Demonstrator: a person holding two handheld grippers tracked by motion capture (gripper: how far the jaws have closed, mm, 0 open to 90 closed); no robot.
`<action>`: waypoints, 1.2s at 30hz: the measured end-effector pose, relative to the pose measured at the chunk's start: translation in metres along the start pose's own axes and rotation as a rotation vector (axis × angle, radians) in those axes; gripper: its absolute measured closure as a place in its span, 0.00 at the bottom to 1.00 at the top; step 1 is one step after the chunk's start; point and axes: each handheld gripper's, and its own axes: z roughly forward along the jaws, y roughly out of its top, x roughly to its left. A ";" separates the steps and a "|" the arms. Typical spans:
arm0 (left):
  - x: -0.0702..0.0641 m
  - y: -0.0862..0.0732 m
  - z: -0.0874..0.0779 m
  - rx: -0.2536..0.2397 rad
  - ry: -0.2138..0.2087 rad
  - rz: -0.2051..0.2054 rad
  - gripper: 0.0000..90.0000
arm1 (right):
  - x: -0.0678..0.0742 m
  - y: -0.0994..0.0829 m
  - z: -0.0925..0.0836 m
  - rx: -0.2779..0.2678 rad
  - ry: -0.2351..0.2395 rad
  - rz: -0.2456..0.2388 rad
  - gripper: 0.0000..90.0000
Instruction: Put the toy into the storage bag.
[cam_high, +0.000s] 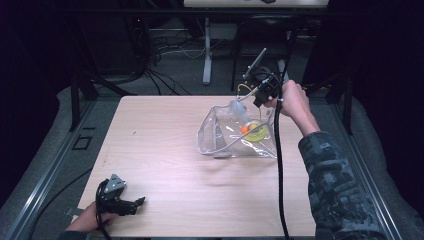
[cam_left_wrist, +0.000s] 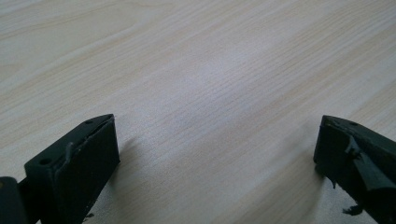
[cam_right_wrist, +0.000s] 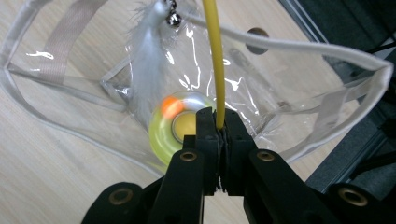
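A clear plastic bag (cam_high: 235, 135) with white trim lies on the wooden table (cam_high: 165, 150), right of centre. Inside it sits a yellow ring toy (cam_right_wrist: 163, 130) with an orange ball (cam_right_wrist: 172, 106). My right gripper (cam_right_wrist: 218, 122) is shut on a thin yellow wand (cam_right_wrist: 215, 56) that curves up to a white feather (cam_right_wrist: 148, 56) with a small metal bell (cam_right_wrist: 174, 18). In the high view the right gripper (cam_high: 262, 90) hangs above the bag's far edge, the feather (cam_high: 235, 106) dangling over the bag's mouth. My left gripper (cam_high: 131, 204) rests open on the table's near left corner, its fingertips (cam_left_wrist: 88, 154) wide apart over bare wood.
The bag's opening rim (cam_right_wrist: 299, 44) spreads wide below the right gripper. A black cable (cam_high: 278, 170) trails from the right gripper across the table's right side. Metal rails (cam_high: 50, 165) flank the table. Cables (cam_high: 165, 50) and a table leg (cam_high: 207, 55) stand on the floor behind.
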 end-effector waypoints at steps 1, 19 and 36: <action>0.000 0.000 0.000 -0.001 0.000 0.001 0.00 | 0.000 -0.001 0.002 0.011 -0.003 -0.005 0.97; 0.000 0.000 0.000 -0.002 0.001 0.000 0.00 | -0.001 -0.015 0.036 0.098 -0.008 0.018 0.97; 0.000 0.000 0.001 -0.007 0.004 -0.004 0.00 | -0.001 -0.014 0.047 0.155 -0.028 0.022 0.95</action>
